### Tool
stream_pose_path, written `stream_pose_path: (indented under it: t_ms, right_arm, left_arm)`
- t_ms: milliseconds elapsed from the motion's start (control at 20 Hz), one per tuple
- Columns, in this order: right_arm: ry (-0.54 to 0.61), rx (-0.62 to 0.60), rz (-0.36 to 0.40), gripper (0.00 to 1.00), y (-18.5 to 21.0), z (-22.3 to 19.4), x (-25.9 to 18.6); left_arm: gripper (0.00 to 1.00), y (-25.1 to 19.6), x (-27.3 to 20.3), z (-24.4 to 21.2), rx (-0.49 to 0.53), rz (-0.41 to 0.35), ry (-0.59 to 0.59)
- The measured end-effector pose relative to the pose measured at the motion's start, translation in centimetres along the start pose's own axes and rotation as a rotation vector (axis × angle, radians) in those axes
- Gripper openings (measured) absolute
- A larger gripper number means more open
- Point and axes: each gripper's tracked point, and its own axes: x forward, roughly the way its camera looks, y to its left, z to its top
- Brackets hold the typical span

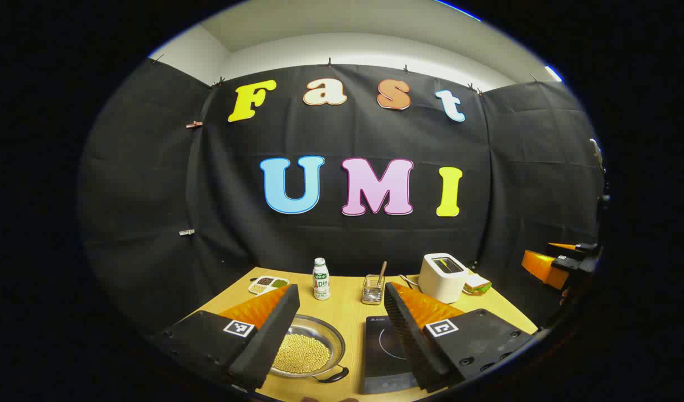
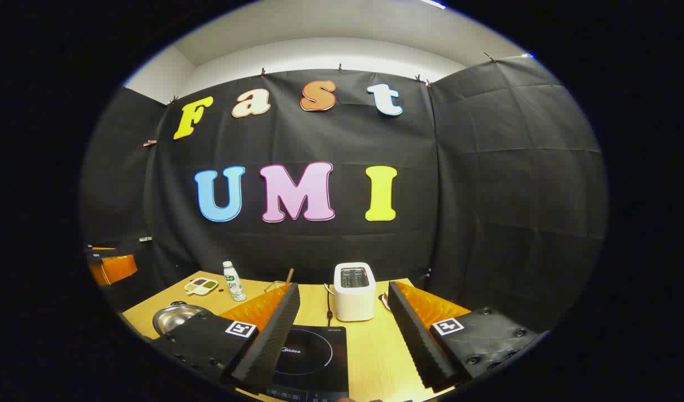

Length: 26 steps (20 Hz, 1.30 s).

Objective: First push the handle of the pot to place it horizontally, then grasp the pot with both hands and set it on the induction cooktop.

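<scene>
Even overhead light, sharp focus, strong fisheye bending at the edges.

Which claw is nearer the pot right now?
Left. The left claw hangs over the pot, open around it; the right claw hangs over the cooktop, with the pot off to its left.

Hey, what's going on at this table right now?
A person holds two grippers above a wooden table, both open and holding nothing. The left gripper hovers over a shallow steel pot filled with yellowish beans, its black handle at the near edge. The right gripper hovers over the black induction cooktop, in front of a white toaster. The pot sits on the table beside the cooktop, not yet touched or moved.
</scene>
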Motion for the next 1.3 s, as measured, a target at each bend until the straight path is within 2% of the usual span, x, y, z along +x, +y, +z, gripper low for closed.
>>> stream_pose_path:
  t_ms: [250, 650, 1300]
  right_arm:
    - [0.036, 0.007, -0.027, 0.98, 0.6, -1.3, -1.0]
    - [0.024, -0.042, -0.061, 0.98, 1.9, -1.3, -2.4]
    - [0.025, -0.067, -0.072, 0.98, 5.7, -1.7, -3.1]
  left_arm:
    - [0.95, 0.9, -0.5, -1.2, 0.006, -0.052, 0.010]
    - [0.96, 3.2, -1.0, -3.2, -0.027, -0.049, 0.029]
    - [0.95, 7.0, -0.6, -4.0, -0.001, -0.063, 0.025]
